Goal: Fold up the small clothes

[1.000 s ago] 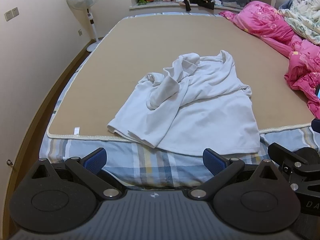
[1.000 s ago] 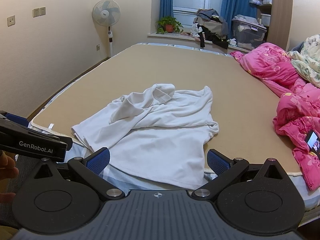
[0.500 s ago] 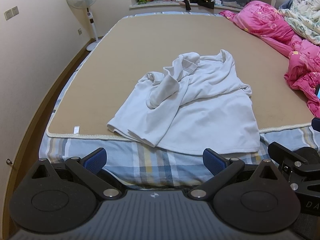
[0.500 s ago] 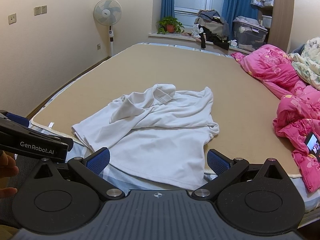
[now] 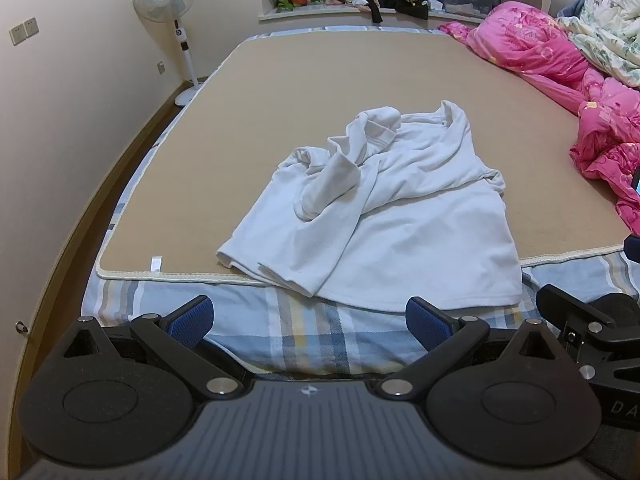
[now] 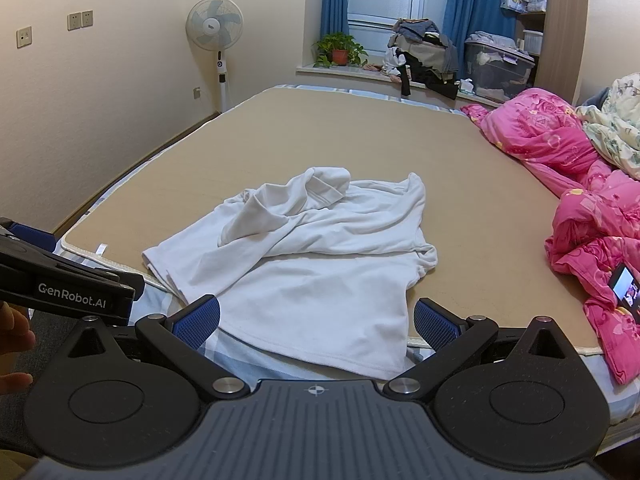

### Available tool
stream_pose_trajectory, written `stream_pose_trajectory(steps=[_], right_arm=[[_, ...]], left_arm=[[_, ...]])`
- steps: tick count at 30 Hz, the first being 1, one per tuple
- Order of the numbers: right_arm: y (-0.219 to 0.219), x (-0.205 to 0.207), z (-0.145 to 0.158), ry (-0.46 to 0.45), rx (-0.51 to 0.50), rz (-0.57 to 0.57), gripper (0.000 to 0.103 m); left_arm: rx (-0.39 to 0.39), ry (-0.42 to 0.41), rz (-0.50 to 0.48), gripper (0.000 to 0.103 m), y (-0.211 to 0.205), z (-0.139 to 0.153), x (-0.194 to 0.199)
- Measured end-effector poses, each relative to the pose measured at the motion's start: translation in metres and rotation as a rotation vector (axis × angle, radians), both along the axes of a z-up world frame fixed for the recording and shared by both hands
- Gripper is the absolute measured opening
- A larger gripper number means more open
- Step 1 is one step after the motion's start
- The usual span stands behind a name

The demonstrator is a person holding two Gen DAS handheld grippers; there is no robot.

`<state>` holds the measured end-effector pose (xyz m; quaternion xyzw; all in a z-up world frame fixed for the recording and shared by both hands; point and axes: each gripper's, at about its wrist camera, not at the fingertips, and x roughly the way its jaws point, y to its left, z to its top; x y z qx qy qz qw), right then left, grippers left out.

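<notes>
On my left-wrist feed the tan mat fills most of the frame, bare across its upper half and down its left side. My white shirt lies crumpled at centre, its hem overhanging the mat's near edge onto the plaid sheet. A pink quilt crowds the right edge of the right-wrist feed. At that feed's lower left, the other tool's body reads "GenRobot.AI". A small white tag sits at the mat's lower-left corner. My left gripper and right gripper both stand wide apart, holding nothing, just short of the hem.
</notes>
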<state>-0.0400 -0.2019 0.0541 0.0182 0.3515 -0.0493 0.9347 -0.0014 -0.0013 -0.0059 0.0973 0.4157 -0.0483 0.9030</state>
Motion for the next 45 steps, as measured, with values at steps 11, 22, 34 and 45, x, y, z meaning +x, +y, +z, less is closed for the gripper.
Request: stream_pose_trajectory(steps=[11, 22, 34, 45], right_arm=[[0.0, 0.001, -0.001, 0.0, -0.001, 0.001, 0.102], [-0.001, 0.001, -0.001, 0.004, 0.0, 0.002, 0.102], [-0.01, 0.014, -0.01, 0.053, 0.01, 0.007, 0.102], [-0.104, 0.087, -0.048, 0.141, 0.134, -0.242, 0.102]], left_arm=[[0.003, 0.002, -0.001, 0.102, -0.001, 0.0, 0.0], [0.005, 0.002, -0.002, 0.102, 0.0, 0.0, 0.0], [-0.109, 0.09, -0.016, 0.102, 0.01, -0.012, 0.028], [-0.083, 0.118, -0.032, 0.102, 0.019, -0.027, 0.181]])
